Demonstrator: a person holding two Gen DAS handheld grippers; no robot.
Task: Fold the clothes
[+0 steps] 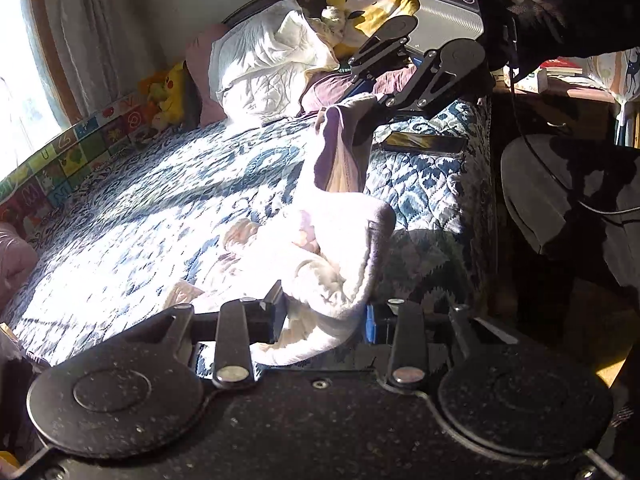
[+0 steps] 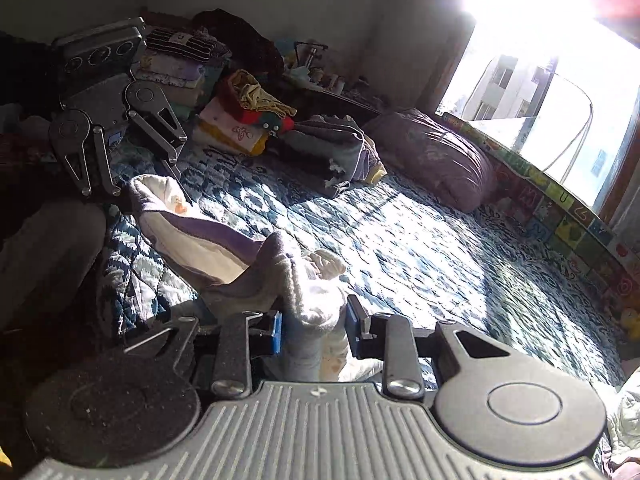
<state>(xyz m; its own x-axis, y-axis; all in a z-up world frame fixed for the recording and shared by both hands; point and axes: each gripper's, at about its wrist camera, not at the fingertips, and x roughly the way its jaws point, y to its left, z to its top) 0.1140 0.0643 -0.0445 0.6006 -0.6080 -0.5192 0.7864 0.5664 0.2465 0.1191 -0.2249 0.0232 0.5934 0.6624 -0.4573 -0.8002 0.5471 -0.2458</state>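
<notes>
A small white fleece garment with purple lining (image 1: 344, 236) hangs stretched between both grippers above the blue patterned quilt (image 1: 160, 200). My left gripper (image 1: 324, 312) is shut on its bunched lower end at the bottom of the left wrist view. My right gripper (image 1: 360, 108), held by a dark sleeve (image 1: 580, 12), pinches the upper end at the bed's right side. In the right wrist view my right gripper (image 2: 316, 324) is shut on the garment (image 2: 224, 248), and my left gripper (image 2: 140, 184) grips the far end at the upper left.
A phone (image 1: 424, 144) lies on the quilt near the right edge. A white duvet (image 1: 264, 64) and pillows sit at the headboard. Folded clothes (image 2: 240, 120) and a purple cushion (image 2: 436, 156) line the far side. A colourful letter mat (image 2: 560, 208) runs below the window.
</notes>
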